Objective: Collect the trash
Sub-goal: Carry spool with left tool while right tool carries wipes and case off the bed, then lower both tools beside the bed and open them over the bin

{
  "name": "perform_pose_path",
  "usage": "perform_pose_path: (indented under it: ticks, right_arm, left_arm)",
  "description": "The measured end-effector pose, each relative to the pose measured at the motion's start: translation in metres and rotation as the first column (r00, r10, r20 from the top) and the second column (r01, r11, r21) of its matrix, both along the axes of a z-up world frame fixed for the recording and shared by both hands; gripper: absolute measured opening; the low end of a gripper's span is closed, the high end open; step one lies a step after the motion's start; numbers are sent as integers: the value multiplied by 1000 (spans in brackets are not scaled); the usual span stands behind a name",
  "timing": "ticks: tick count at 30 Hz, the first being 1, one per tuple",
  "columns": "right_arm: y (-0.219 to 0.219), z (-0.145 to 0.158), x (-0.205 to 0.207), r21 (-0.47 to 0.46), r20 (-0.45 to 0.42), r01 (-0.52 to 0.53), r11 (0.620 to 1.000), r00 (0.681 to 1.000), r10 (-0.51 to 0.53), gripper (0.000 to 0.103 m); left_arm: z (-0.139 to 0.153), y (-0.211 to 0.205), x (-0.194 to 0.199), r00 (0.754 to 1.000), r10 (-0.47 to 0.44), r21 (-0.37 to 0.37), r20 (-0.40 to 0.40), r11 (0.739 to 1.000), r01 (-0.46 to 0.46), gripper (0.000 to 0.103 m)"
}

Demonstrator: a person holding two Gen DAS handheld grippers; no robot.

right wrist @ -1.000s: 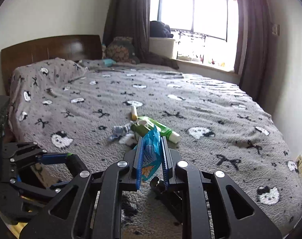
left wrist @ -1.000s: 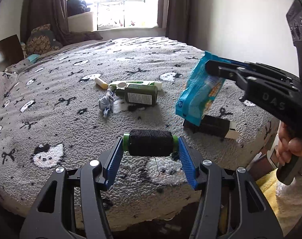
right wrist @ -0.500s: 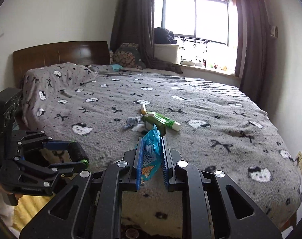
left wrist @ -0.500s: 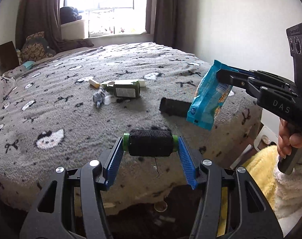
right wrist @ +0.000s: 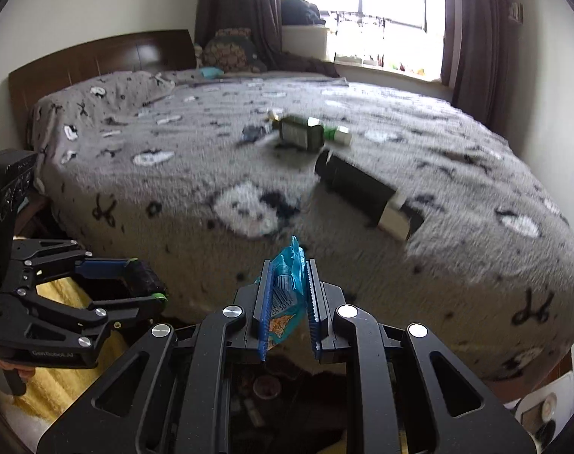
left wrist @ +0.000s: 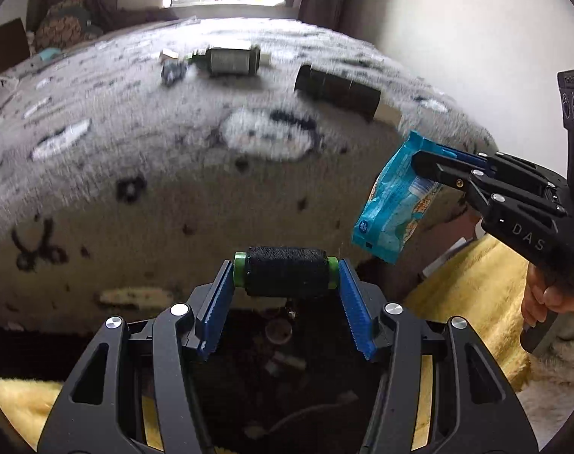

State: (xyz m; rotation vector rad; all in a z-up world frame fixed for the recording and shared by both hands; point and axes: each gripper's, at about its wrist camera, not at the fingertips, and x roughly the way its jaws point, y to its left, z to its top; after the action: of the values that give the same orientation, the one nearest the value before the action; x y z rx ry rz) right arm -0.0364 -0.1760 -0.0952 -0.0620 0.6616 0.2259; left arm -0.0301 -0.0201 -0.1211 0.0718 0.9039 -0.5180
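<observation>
My left gripper (left wrist: 287, 272) pinches a black thread spool with green ends (left wrist: 286, 270) end to end between its blue pads, just off the foot edge of the grey fleece-covered bed (left wrist: 135, 143). My right gripper (right wrist: 287, 302) has its pads pressed onto a crinkled blue snack wrapper (right wrist: 285, 287), also beyond that edge. On the bed lie a black cylinder with a pale cap (right wrist: 359, 191) and, farther in, a dark green bottle (right wrist: 300, 134).
</observation>
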Motion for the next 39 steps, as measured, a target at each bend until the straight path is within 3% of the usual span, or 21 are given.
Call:
perform_pose_path:
  ticks: [8,13,23,36,39]
  right_arm:
    - [5,-53,0,47,-147,69,996,987,-62,18]
    - [11,-78,8,20,-214,75,997,974,-69,18]
    - [14,-129,29,56,-374,73,996,926,-47,18]
    - [22,-154,39,56,-455,60,997,890,-28,20]
    - [23,-155,40,57,-462,67,996,886,-34,21]
  left_arm:
    - [-67,4,-2,984,38,30,-172,999,-34,52]
    - [-96,8,1,968,59,59,-244,997,-46,52]
    - [-129,4,11,950,50,109,-310,994,-17,53]
    - [-144,-10,13,947,39,155,-319,988,12,53]
    - [-144,-9,13,950,52,169,-309,986,1,64]
